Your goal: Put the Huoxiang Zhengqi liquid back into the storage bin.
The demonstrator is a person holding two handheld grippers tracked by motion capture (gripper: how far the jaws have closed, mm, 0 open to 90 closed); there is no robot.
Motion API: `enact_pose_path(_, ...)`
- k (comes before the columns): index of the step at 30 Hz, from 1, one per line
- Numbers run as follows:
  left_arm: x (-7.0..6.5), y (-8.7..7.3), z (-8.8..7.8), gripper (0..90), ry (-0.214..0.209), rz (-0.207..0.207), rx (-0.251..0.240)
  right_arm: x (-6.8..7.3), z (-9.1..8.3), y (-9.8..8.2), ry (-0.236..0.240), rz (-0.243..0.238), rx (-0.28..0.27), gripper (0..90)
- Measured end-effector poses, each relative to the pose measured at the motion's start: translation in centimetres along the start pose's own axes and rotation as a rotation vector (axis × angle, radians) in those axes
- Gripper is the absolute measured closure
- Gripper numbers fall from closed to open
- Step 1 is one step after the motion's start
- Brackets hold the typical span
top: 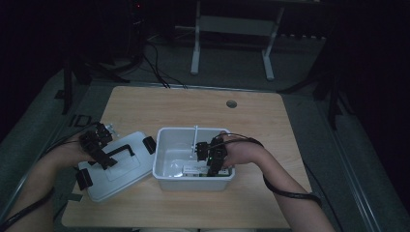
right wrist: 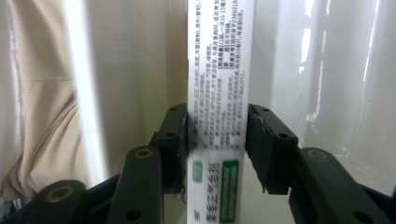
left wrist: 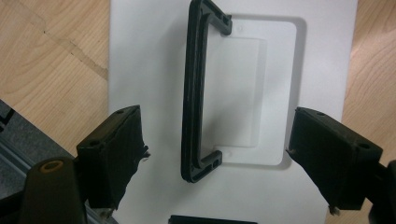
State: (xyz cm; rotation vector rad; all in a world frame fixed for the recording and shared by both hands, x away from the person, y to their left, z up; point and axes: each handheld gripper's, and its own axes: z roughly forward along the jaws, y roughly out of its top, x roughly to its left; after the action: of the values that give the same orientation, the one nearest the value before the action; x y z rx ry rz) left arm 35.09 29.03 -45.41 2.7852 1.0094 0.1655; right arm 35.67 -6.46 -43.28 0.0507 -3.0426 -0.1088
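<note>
Inside the bin (top: 167,164): a white printed carton (right wrist: 219,93) is seen, long axis running straight away along the right gripper (right wrist: 217,140).
Right jaws: either side of the carton, a sliver apart, grip released.
Left gripper (left wrist: 215,154): spread wide over the lid handle (left wrist: 194,88), nothing grasped.
</note>
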Motion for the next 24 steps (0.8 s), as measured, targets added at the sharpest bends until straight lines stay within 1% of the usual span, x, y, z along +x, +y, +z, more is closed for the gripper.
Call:
enact_pose_path(2, -0.1, 0.0, 0.1, 17.9, -0.009, -0.006, 0.009, 0.2, -0.8, -0.3, -0.004, 0.000, -0.012, 56.9)
enact_pose_path(3, -0.1, 0.0, 0.0, 17.9, -0.016, -0.010, 0.008, 0.2, -0.8, -0.3, -0.004, 0.000, -0.012, 56.9)
enact_pose_path(5, -0.2, 0.1, 0.0, 18.0, -0.018, -0.003, 0.004, 0.2, -1.3, -0.6, -0.005, 0.004, -0.029, 56.8)
enact_pose_path(7, -0.3, 0.1, -0.1, 18.0, -0.010, 0.001, -0.013, 0.2, -1.8, -0.9, -0.013, 0.010, -0.046, 56.6)
enact_pose_path(8, -0.3, 0.1, -0.2, 18.0, -0.014, -0.003, -0.024, 0.1, -2.0, -1.1, -0.017, 0.004, -0.063, 56.4)
enact_pose_path(10, -0.4, 0.1, -0.3, 18.0, -0.017, 0.002, -0.035, 0.1, -2.6, -1.6, -0.027, 0.020, -0.088, 54.6)
enact_pose_path(14, -0.5, 0.2, -0.2, 18.5, -0.024, 0.010, -0.028, -0.1, -3.3, -2.7, -0.040, 0.027, -0.133, 53.1)
enact_pose_path(15, -0.6, 0.2, -0.2, 18.9, -0.021, 0.012, -0.023, -0.1, -3.5, -3.0, -0.045, 0.029, -0.141, 51.4)
enact_pose_path(16, -0.5, 0.3, -0.1, 18.9, -0.030, 0.011, -0.022, -0.1, -3.7, -3.4, -0.052, 0.034, -0.152, 50.9)
enact_pose_path(17, -0.6, 0.3, -0.1, 18.9, -0.035, 0.012, -0.019, -0.1, -4.1, -4.0, -0.058, 0.040, -0.171, 48.2)
enact_pose_path(18, -0.6, 0.4, 0.0, 18.9, -0.031, 0.014, -0.012, -0.1, -4.1, -4.0, -0.058, 0.040, -0.171, 48.2)
enact_pose_path(20, -0.7, 0.4, 0.1, 18.9, -0.040, 0.013, -0.011, -0.2, -4.5, -4.7, -0.073, 0.051, -0.184, 47.0)
enact_pose_path(21, -0.8, 0.5, 0.2, 19.0, -0.036, 0.016, -0.005, -0.2, -4.7, -5.0, -0.079, 0.058, -0.188, 46.0)
enact_pose_path(22, -0.8, 0.5, 0.2, 19.1, -0.043, 0.017, -0.002, -0.3, -5.0, -5.3, -0.091, 0.068, -0.193, 46.0)
enact_pose_path(23, -0.9, 0.6, 0.2, 20.2, -0.046, 0.022, -0.002, -0.3, -5.4, -6.0, -0.108, 0.078, -0.214, 42.9)
enact_pose_path(24, -0.9, 0.6, 0.3, 20.2, -0.038, 0.027, 0.002, -0.3, -5.4, -6.0, -0.108, 0.078, -0.214, 42.9)
